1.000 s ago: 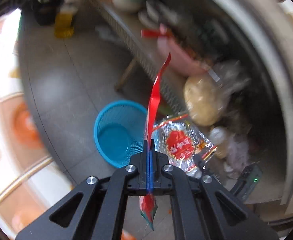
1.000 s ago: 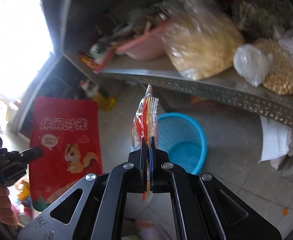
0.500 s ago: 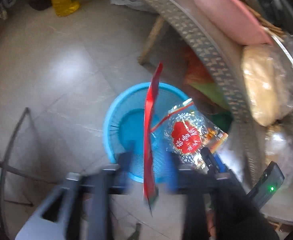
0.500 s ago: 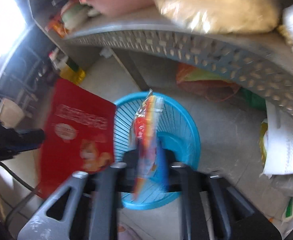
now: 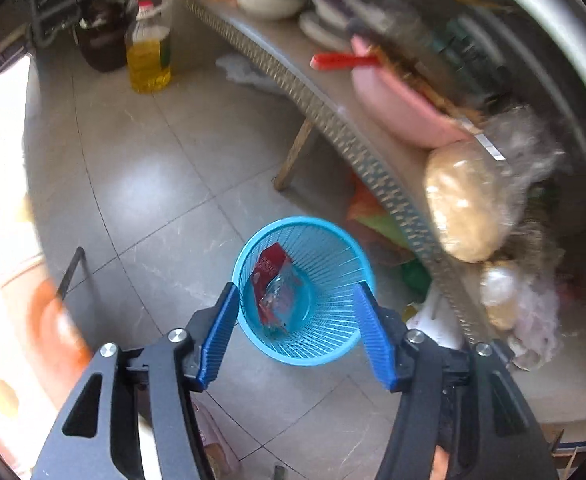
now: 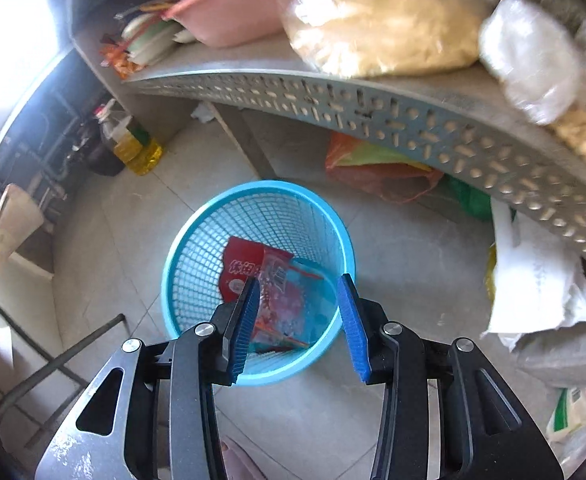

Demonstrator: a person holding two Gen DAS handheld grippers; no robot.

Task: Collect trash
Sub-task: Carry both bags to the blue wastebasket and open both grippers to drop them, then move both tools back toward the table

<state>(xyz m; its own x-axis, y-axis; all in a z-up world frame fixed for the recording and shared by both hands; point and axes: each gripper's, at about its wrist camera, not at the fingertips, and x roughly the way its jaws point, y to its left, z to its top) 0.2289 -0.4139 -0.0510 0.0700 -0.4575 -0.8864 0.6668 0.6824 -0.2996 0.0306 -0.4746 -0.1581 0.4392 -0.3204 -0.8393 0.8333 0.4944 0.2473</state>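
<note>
Left gripper (image 5: 297, 328), seen in its own wrist view, stands with its blue pads (image 5: 219, 334) spread apart and nothing between them; its jaws have just been opening. A second ago they pinched a red wrapper edge-on above the floor beside the blue basket (image 5: 345, 350); that red wrapper (image 5: 271, 266) now lies inside the basket, leaning against the mesh wall on the side away from the shelf. Right gripper (image 6: 299, 320) likewise shows its pads (image 6: 351, 326) parted with no wrapper clamped; its jaws too have just been opening, though by the last half second they had nearly settled. The clear foil wrapper (image 6: 283, 308) it gripped a second ago now rests in the basket (image 6: 181, 240), partly over the red one (image 6: 245, 266) and nearer the basket floor. Both grippers hover above the basket's rim, pointing steeply down into it.

Outward from the basket: a perforated metal shelf (image 6: 373, 108) stands just beyond it, loaded with a pink basin (image 6: 229, 16) and plastic bags of dry goods (image 6: 381, 20). A yellow oil bottle (image 5: 149, 56) stands well apart from the basket on the tiled floor (image 5: 153, 168).

Interpretation: both pieces appear deposited, so this drop seems complete. White crumpled paper (image 6: 533, 280) beside the basket, under the shelf edge, may be a further candidate, though whether it counts as trash cannot be told.
</note>
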